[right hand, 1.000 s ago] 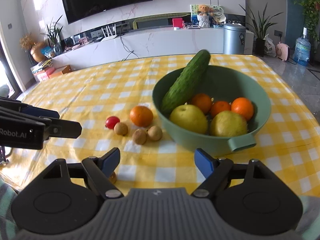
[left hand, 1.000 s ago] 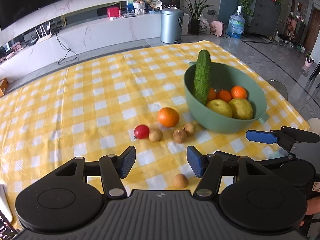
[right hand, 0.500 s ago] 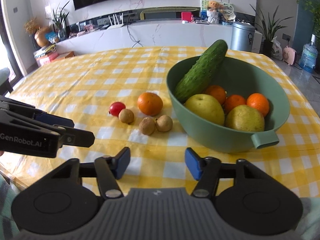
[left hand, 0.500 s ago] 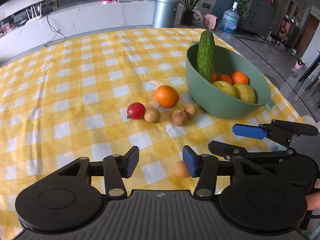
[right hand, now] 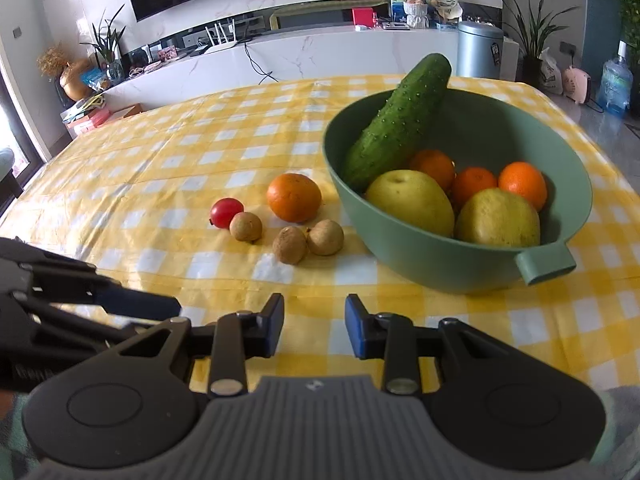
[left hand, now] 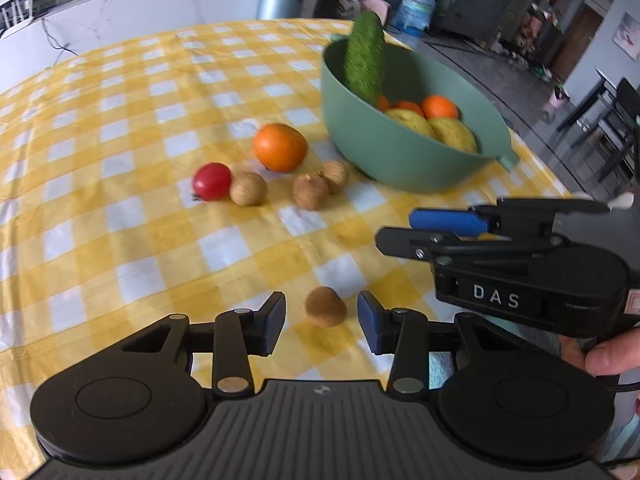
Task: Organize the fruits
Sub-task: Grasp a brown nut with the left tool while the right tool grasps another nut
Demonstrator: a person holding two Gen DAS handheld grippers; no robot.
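Note:
A small brown longan (left hand: 326, 307) lies on the yellow checked cloth between the jaws of my left gripper (left hand: 322, 322). The jaws are closing and the pads stand clear of it. Further out lie a cherry tomato (left hand: 212, 181), three more longans (left hand: 248, 194) and an orange (left hand: 280, 147). Behind them a green bowl (left hand: 400, 152) holds a leaning cucumber (left hand: 364, 56), oranges and yellow pears. My right gripper (right hand: 315, 322) hovers over the cloth in front of the bowl (right hand: 420, 256). Its jaws are closing with nothing between them.
In the left wrist view the right gripper's body (left hand: 532, 276) sits close on the right, held by a hand (left hand: 608, 356). The table's right edge runs just past the bowl's handle (right hand: 546, 266). Dark chairs (left hand: 612, 120) stand beyond it.
Both pairs of jaws have narrowed. My left gripper has sunk and tipped downward, so the near longan now lies between its fingers. The right gripper has dropped slightly.

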